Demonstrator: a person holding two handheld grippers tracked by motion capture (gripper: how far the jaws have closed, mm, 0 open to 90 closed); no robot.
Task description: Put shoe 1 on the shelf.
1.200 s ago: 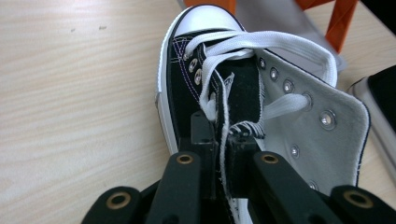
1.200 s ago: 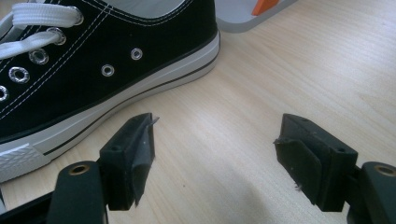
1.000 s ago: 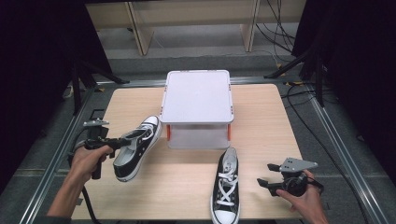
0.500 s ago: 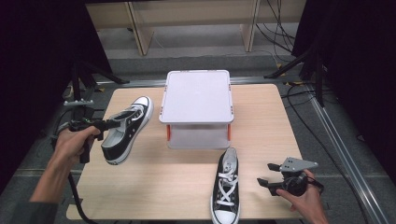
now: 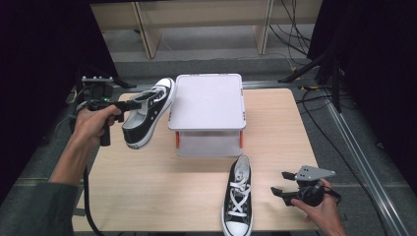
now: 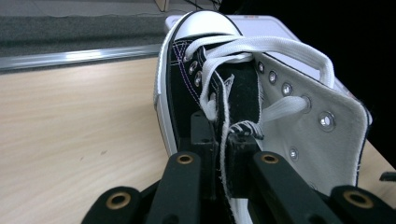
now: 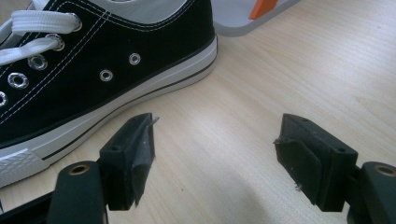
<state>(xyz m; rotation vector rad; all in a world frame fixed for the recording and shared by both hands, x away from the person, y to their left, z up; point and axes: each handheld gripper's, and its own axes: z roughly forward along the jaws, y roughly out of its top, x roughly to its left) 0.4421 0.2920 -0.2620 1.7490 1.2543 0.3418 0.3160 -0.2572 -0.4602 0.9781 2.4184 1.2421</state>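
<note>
My left gripper (image 5: 129,104) is shut on the collar of a black-and-white sneaker (image 5: 147,112) and holds it in the air at the table's left, its toe toward the far side beside the white lidded box (image 5: 209,101). The left gripper view shows the jaws closed on that sneaker's (image 6: 243,93) heel edge, with the laces running away from the camera. A second sneaker (image 5: 238,195) lies flat near the front edge, toe toward the person. My right gripper (image 5: 276,191) rests open just right of it; the right gripper view has this shoe's side (image 7: 93,74) at the left of the empty jaws.
The white box stands on orange feet (image 5: 178,138) at the table's middle back. The wooden table (image 5: 147,191) has metal rails along its sides and dark curtains beyond. A cable (image 5: 87,196) trails from the left gripper past the front left edge.
My left gripper has lifted the sneaker off the table and carried it to the far left, up beside the box. The right gripper and the second sneaker have stayed still.
</note>
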